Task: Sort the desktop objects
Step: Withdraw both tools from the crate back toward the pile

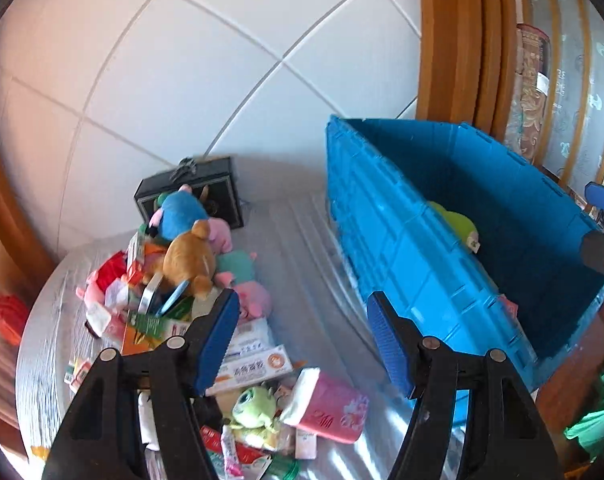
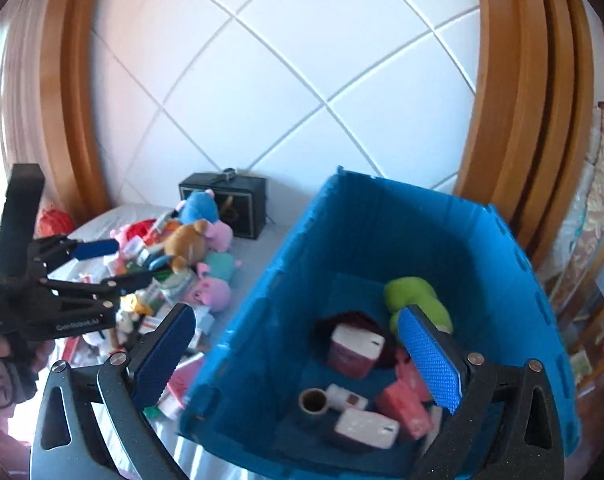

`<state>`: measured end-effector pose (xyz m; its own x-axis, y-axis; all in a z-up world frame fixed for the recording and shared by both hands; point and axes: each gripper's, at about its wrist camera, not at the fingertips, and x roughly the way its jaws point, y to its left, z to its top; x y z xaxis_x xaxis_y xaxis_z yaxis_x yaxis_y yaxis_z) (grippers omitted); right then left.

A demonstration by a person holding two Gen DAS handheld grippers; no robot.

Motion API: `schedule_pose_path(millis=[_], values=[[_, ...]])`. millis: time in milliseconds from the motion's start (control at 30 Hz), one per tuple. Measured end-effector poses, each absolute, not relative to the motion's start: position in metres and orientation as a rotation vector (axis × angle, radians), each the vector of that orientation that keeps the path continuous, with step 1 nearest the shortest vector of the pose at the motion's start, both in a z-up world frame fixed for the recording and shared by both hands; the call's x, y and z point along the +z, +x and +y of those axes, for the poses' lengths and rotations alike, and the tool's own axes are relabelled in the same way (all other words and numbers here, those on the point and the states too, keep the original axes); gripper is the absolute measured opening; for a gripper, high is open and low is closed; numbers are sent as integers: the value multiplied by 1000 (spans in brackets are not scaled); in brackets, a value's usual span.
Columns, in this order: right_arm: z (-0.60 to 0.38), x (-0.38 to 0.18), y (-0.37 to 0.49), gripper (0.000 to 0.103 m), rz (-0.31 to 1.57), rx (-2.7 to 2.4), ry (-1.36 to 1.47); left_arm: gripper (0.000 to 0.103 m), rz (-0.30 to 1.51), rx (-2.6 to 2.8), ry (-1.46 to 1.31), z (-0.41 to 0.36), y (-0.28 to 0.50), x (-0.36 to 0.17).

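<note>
1. The left gripper (image 1: 304,344) hangs above the table (image 1: 310,240) with its jaws spread wide and nothing between them. The right gripper (image 2: 302,356) hovers over the near rim of the deep blue plastic crate (image 2: 382,216), its jaws also wide apart and empty.

2. The heap of small objects waiting to be sorted lies below and to the left of the left jaws, so the left gripper is the nearer one. Closest to it is a pink wrapped tissue pack (image 1: 330,406), its long axis slanting from upper left to lower right, beside a small green one-eyed plush toy (image 1: 253,404).

3. Farther back sit one brown plush bear (image 1: 189,264), one blue plush (image 1: 181,212) and one dark rectangular box (image 1: 189,192).

4. Inside the crate I count one green plush (image 2: 416,298), one cardboard tube (image 2: 313,402) and several boxes, some pink and some dark red with white ends; the blur prevents an exact count.
</note>
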<state>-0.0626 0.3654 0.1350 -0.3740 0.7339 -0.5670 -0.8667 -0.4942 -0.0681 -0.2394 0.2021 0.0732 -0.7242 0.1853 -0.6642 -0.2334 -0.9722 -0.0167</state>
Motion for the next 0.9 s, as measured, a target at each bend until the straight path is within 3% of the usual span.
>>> schedule_pose_path(millis=[233, 500, 833, 900], values=[[322, 98, -140, 103, 302, 2137, -707, 66, 17, 2740, -1223, 113, -221, 17], [294, 16, -204, 103, 387, 2166, -865, 66, -63, 2787, -1349, 49, -196, -46], [286, -102, -215, 103, 590, 2074, -1119, 65, -258, 2583, -1740, 44, -161, -161], [286, -121, -211, 103, 632, 2079, -1166, 56, -294, 2526, -1830, 55, -154, -180]])
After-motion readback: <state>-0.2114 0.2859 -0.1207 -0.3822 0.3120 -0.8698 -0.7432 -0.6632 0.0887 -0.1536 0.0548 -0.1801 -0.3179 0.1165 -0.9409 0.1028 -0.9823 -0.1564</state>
